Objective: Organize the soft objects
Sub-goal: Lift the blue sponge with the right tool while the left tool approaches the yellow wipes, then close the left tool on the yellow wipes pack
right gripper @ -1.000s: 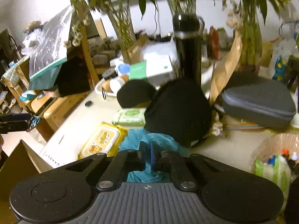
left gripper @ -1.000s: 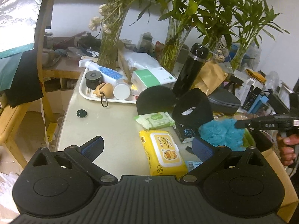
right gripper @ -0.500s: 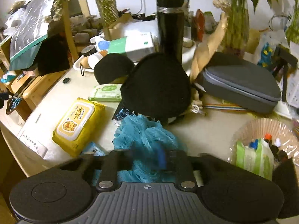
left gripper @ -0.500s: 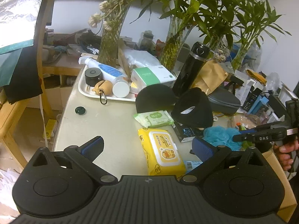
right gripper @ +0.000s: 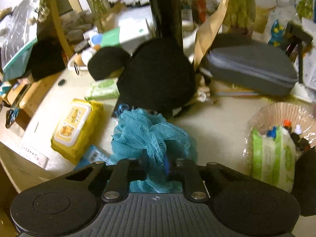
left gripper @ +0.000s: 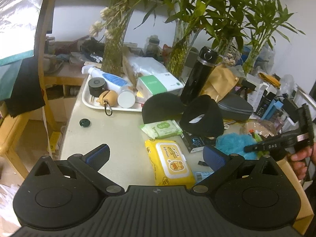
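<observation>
My right gripper [right gripper: 156,165] is shut on a blue mesh bath sponge [right gripper: 150,136] and holds it low over the table; the sponge also shows in the left wrist view [left gripper: 233,144], with the right gripper [left gripper: 254,148] on it. My left gripper [left gripper: 156,156] is open and empty above the table's near edge. A yellow wipes pack [left gripper: 169,162] lies between its fingers' line of sight. A green wipes pack [left gripper: 162,128] and two black soft caps [left gripper: 201,116] [left gripper: 162,106] lie beyond.
A white tray [left gripper: 92,104] with bottles stands at the back left. A black flask [left gripper: 199,75], plant vases [left gripper: 114,49], a grey case [right gripper: 250,67] and a basket with wipes [right gripper: 276,138] crowd the back and right. A cardboard box edge [left gripper: 296,183] is at the near right.
My right gripper has carried the blue sponge down and toward the table's near right edge. The left gripper has stayed almost still and open.
</observation>
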